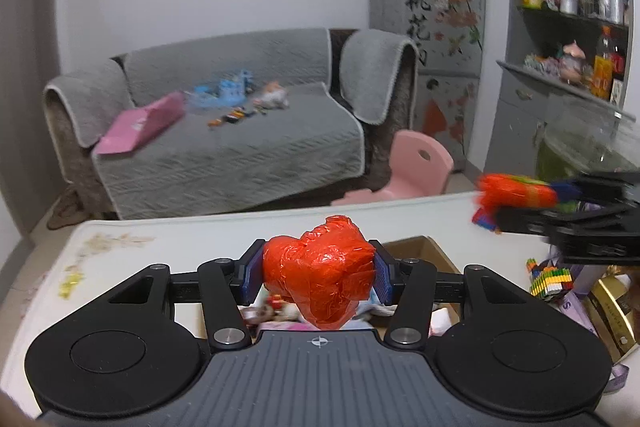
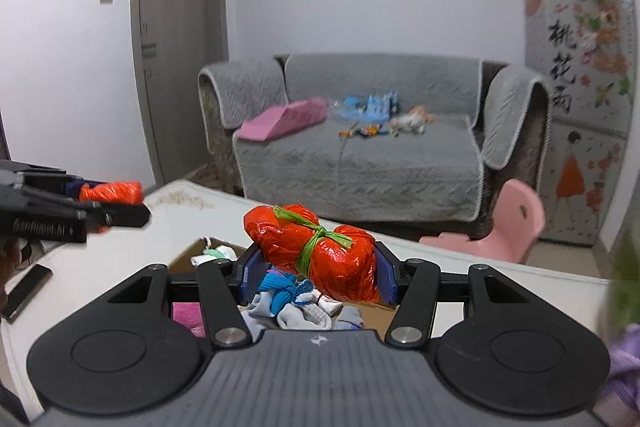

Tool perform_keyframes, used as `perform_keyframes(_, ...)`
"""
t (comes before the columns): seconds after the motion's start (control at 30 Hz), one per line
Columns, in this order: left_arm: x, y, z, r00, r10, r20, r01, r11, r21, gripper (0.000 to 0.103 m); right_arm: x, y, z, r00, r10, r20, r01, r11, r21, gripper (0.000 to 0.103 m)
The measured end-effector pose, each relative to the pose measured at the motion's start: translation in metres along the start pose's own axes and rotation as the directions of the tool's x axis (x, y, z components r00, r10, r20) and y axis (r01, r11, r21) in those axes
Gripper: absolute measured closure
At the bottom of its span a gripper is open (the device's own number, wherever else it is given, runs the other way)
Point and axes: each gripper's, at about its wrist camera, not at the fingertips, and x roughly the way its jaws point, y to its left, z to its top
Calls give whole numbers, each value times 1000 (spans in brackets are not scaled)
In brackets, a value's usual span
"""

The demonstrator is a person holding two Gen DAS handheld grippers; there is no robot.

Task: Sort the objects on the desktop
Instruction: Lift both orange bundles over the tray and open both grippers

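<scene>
A: Over the worktop (image 2: 500,263) and the open box (image 1: 416,247), carry both loads level and set them down inside it before letting go.

B: Left gripper (image 1: 318,277) jaws clamp a red bundle (image 1: 320,275); right gripper (image 2: 316,277) jaws clamp a tied bundle (image 2: 320,251), each wedged squarely between the pads.

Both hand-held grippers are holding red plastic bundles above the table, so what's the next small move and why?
Probably lower the left hand-held gripper toward the open cardboard box beneath it. Its pads already clamp a red bundle over the box, which holds socks and small items. The right hand-held gripper grips a green-tied red bundle over the same box and could follow.
</scene>
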Motion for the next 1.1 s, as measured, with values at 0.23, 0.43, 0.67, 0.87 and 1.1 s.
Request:
perform_keyframes(0.23,63,-24,-38,992,-70,-109,65,996,-55,44,64,-12,-12,994,16,-107,-18,1000,-24,51)
perform_keyframes(0.43,99,-37,-74,977,-95,-191,87,995,-52,44,107,-25,-30,983,18,-180,-24,999,-31,51)
perform_keyframes(0.67,119,-42,-112,951,-121,-283,100,991,-86,44,130,-27,-46,969,29,-244,-36,999,-27,51)
perform_keyframes(0.87,104,-45,-118,942,-146,-302,123,988,-93,44,119,-25,-54,968,20,-249,-23,1000,-9,51)
perform_keyframes(1.1,79,-41,-131,937,-156,-311,128,986,-111,44,95,-23,-69,963,6,-270,-11,1000,-18,50)
